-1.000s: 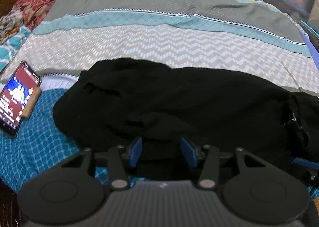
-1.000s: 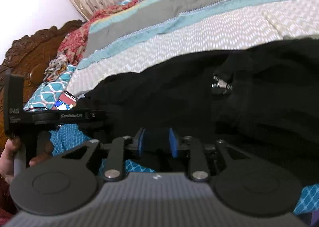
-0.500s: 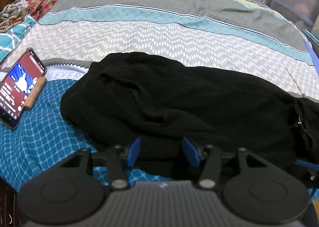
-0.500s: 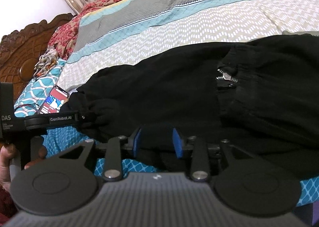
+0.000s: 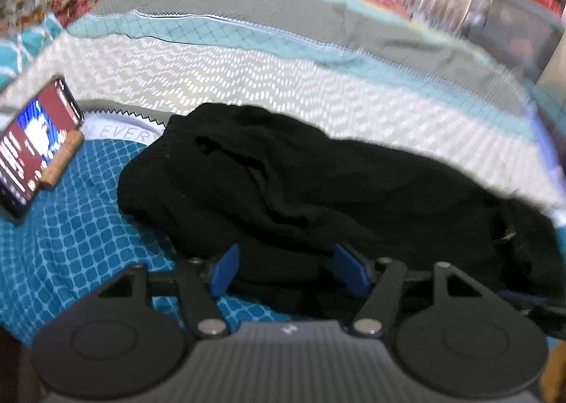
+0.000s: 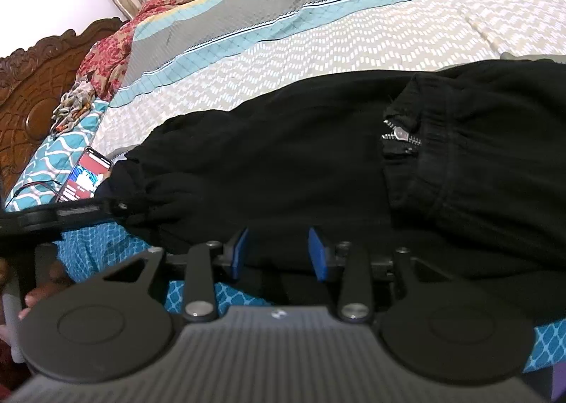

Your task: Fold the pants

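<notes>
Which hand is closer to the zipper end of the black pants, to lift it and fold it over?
Probably the right. The right gripper sits open at the near hem of the crumpled black cloth pants, with the silver zipper just ahead; the left gripper sees it far aside.

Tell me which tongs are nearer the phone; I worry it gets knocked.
Left. The left tongs sit at the pants' near edge, with the phone just off to their left. The right tongs work further along, toward the zipper.
</notes>
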A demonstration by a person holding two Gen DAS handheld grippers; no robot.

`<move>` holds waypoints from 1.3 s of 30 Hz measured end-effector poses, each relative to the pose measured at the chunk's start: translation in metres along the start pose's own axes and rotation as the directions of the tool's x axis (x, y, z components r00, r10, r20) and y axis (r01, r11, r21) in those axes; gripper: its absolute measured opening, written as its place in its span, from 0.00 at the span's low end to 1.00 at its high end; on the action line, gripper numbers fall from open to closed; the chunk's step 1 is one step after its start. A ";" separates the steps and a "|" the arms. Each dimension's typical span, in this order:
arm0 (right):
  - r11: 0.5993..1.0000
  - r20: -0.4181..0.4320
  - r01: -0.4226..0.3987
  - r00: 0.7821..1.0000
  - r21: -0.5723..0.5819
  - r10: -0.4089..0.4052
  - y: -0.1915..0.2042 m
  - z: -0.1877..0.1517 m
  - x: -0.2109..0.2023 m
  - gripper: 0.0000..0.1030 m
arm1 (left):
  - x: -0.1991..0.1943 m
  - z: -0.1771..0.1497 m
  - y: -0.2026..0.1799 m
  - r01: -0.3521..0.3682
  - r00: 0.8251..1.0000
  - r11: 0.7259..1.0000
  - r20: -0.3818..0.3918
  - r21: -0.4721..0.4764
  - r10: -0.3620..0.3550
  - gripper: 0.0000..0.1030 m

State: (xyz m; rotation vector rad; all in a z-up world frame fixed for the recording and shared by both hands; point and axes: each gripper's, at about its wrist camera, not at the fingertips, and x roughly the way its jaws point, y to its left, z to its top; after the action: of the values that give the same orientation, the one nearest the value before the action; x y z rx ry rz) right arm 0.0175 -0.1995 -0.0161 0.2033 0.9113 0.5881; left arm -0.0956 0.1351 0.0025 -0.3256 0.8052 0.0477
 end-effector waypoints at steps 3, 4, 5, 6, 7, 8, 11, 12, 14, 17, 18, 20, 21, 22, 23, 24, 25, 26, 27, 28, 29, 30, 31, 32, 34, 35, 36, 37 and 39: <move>1.000 -0.010 0.004 1.000 0.008 -0.004 0.000 0.000 0.004 0.40 | -0.013 0.001 0.032 0.025 0.999 0.994 0.044 -0.103 -0.021 0.87; 1.000 -0.016 0.004 1.000 0.010 -0.004 0.000 0.000 0.005 0.40 | -0.016 0.002 0.041 0.028 0.998 0.991 0.057 -0.131 -0.020 0.87; 1.000 -0.021 0.003 1.000 0.010 -0.003 0.001 0.000 0.007 0.40 | -0.017 0.003 0.048 0.031 0.998 0.987 0.061 -0.155 -0.022 0.87; 1.000 -0.027 0.001 1.000 0.007 -0.001 0.002 0.000 0.009 0.40 | -0.015 0.004 0.057 0.035 0.998 0.982 0.058 -0.187 -0.024 0.88; 1.000 -0.031 0.000 1.000 0.001 0.000 0.004 0.001 0.011 0.40 | -0.012 0.006 0.064 0.037 0.998 0.975 0.048 -0.219 -0.027 0.89; 1.000 -0.037 -0.003 0.999 -0.009 0.003 0.006 0.001 0.013 0.40 | -0.008 0.008 0.072 0.044 0.999 0.966 0.036 -0.256 -0.037 0.89; 0.999 -0.042 -0.018 0.999 -0.049 0.016 0.012 0.006 0.017 0.40 | 0.008 0.013 0.090 0.047 0.999 0.941 0.017 -0.334 -0.044 0.91; 0.998 -0.041 -0.026 0.999 -0.062 0.023 0.016 0.009 0.019 0.40 | 0.013 0.014 0.096 0.043 0.999 0.934 0.011 -0.355 -0.042 0.92; 0.995 -0.041 -0.042 0.998 -0.087 0.039 0.024 0.015 0.025 0.40 | 0.025 0.014 0.107 0.057 0.998 0.911 -0.004 -0.408 -0.064 0.93; 0.988 -0.048 -0.077 0.996 -0.135 0.071 0.041 0.026 0.039 0.40 | 0.040 0.012 0.119 0.081 0.996 0.883 -0.006 -0.462 -0.095 0.93; 0.983 -0.055 -0.094 0.995 -0.158 0.087 0.050 0.031 0.046 0.40 | 0.042 0.013 0.122 0.096 0.994 0.876 0.006 -0.473 -0.106 0.93; 0.972 -0.071 -0.133 0.990 -0.193 0.121 0.066 0.041 0.062 0.39 | 0.047 0.015 0.127 0.126 0.991 0.856 0.029 -0.501 -0.129 0.93; 0.968 -0.083 -0.152 0.987 -0.201 0.138 0.076 0.047 0.073 0.38 | 0.051 0.017 0.131 0.145 0.989 0.843 0.040 -0.517 -0.145 0.93; 0.965 -0.093 -0.169 0.984 -0.199 0.153 0.084 0.052 0.084 0.38 | 0.055 0.018 0.134 0.161 0.986 0.830 0.047 -0.534 -0.161 0.93; 0.963 -0.101 -0.188 0.980 -0.193 0.171 0.091 0.057 0.094 0.36 | 0.059 0.019 0.135 0.167 0.985 0.819 0.050 -0.549 -0.167 0.93; 0.961 -0.110 -0.209 0.975 -0.183 0.191 0.100 0.063 0.107 0.32 | 0.063 0.020 0.137 0.169 0.984 0.811 0.054 -0.560 -0.168 0.91; 0.959 -0.120 -0.224 0.971 -0.171 0.205 0.106 0.067 0.117 0.31 | 0.066 0.022 0.138 0.172 0.984 0.810 0.058 -0.561 -0.169 0.88; 0.960 -0.137 -0.240 0.966 -0.145 0.220 0.112 0.072 0.130 0.30 | 0.069 0.024 0.137 0.178 0.983 0.813 0.062 -0.554 -0.173 0.79; 0.962 -0.160 -0.253 0.959 -0.104 0.235 0.117 0.076 0.144 0.29 | 0.072 0.025 0.137 0.182 0.982 0.815 0.057 -0.550 -0.181 0.71; 0.965 -0.193 -0.259 0.950 -0.041 0.247 0.119 0.078 0.161 0.29 | 0.075 0.025 0.137 0.181 0.982 0.815 0.051 -0.550 -0.183 0.66; 0.967 -0.227 -0.254 0.940 0.025 0.253 0.117 0.079 0.177 0.28 | 0.075 0.025 0.135 0.175 0.983 0.817 0.049 -0.549 -0.177 0.55; 0.967 -0.269 -0.236 0.929 0.091 0.253 0.114 0.077 0.195 0.28 | 0.078 0.026 0.134 0.171 0.984 0.822 0.044 -0.543 -0.175 0.44; 0.965 -0.283 -0.224 0.925 0.136 0.255 0.111 0.074 0.204 0.28 | 0.079 0.026 0.134 0.177 0.982 0.822 0.043 -0.541 -0.183 0.41; 0.958 -0.263 -0.237 0.925 0.163 0.274 0.109 0.074 0.207 0.26 | 0.079 0.026 0.133 0.192 0.979 0.817 0.055 -0.544 -0.194 0.36; 0.949 -0.267 -0.245 0.918 0.200 0.294 0.108 0.077 0.208 0.26 | 0.073 0.031 0.123 0.204 0.979 0.841 0.081 -0.501 -0.189 0.35; 0.945 -0.268 -0.254 0.914 0.208 0.304 0.106 0.078 0.205 0.26 | 0.069 0.034 0.113 0.200 0.980 0.870 0.096 -0.450 -0.175 0.35; 0.941 -0.265 -0.266 0.911 0.211 0.317 0.103 0.079 0.200 0.26 | 0.064 0.037 0.102 0.197 0.980 0.897 0.109 -0.397 -0.167 0.35; 0.934 -0.255 -0.277 0.909 0.226 0.331 0.098 0.079 0.195 0.27 | 0.060 0.039 0.089 0.204 0.977 0.920 0.126 -0.336 -0.170 0.34; 0.904 -0.201 -0.308 0.905 0.298 0.375 0.080 0.081 0.180 0.30 | 0.049 0.039 0.058 0.232 0.966 0.954 0.159 -0.188 -0.203 0.32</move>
State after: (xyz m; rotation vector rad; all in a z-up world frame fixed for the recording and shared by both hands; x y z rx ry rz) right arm 0.1343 -0.0270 -0.0577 0.5451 1.2157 0.8362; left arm -0.0436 0.1981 -0.0225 -0.5992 0.6234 -0.0537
